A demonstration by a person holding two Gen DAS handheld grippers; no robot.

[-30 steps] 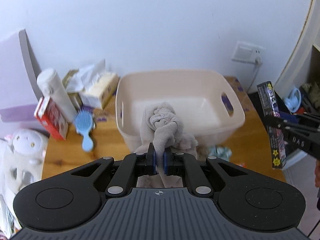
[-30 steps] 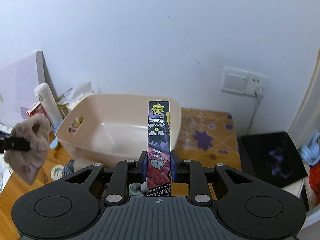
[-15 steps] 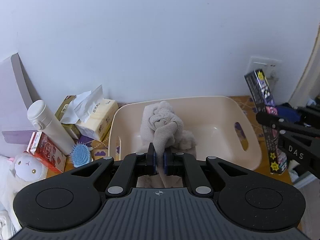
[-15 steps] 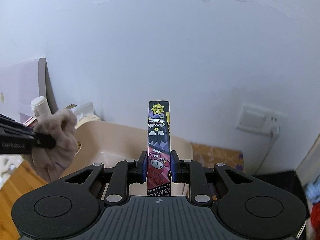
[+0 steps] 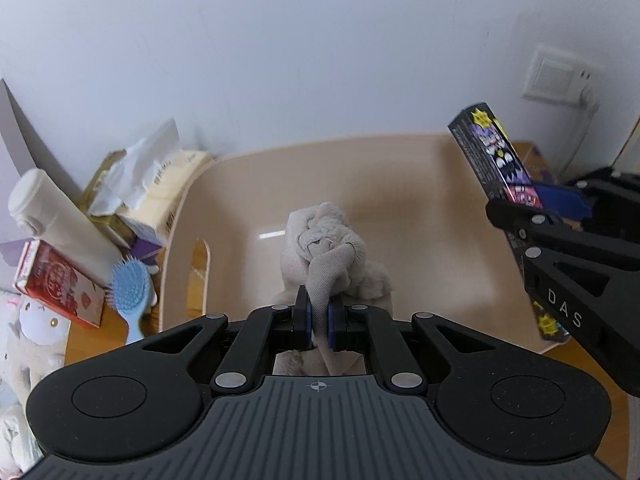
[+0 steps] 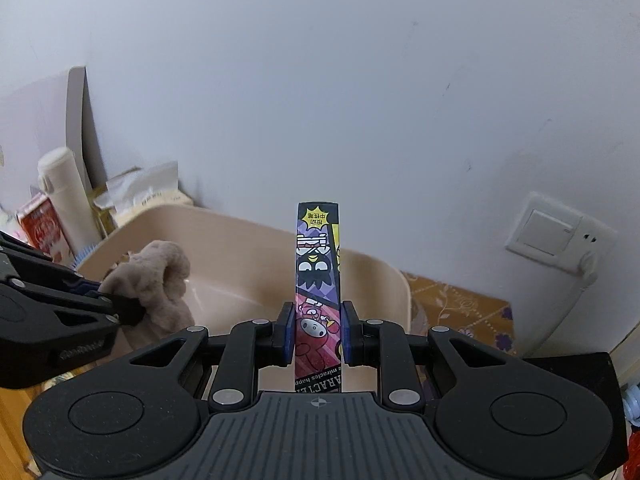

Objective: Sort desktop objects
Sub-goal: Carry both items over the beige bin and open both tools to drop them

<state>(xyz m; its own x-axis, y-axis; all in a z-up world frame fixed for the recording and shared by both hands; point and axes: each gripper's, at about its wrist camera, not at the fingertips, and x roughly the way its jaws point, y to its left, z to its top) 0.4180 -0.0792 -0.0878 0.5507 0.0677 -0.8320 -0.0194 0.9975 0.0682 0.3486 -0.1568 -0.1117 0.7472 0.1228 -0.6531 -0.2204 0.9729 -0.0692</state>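
The left hand-held gripper (image 5: 318, 326) was clenched on a bunched beige cloth (image 5: 332, 248), its blue pads pinching a narrow fold so that only a sliver of gap remained between them. The cloth rose from the jaws toward 12 o'clock and hung over the open beige basket (image 5: 400, 184), above the basket's floor — whether it touched the near rim could not be told. In the right wrist view the same cloth (image 6: 160, 280) sat at 9 o'clock, gripped at the basket's left edge.

The right hand-held gripper (image 6: 318, 338) was closed on a long, narrow cartoon-printed box (image 6: 318, 264), the pads pressed flat against its two long sides and set only as far apart as the box is wide. The box stood upright along the fingers, pointing to 12 o'clock, with the basket (image 6: 256, 256) behind it. From the left wrist view the box (image 5: 492, 152) appeared at 2 o'clock, tilted over the basket's right wall.

On the wooden worktop (image 5: 116, 320) at 9 o'clock lay a blue hairbrush (image 5: 130, 288), a red carton (image 5: 56, 284), a white bottle (image 5: 60, 220) and a tissue pack (image 5: 156, 188) — all outside the basket, just beside its left wall.
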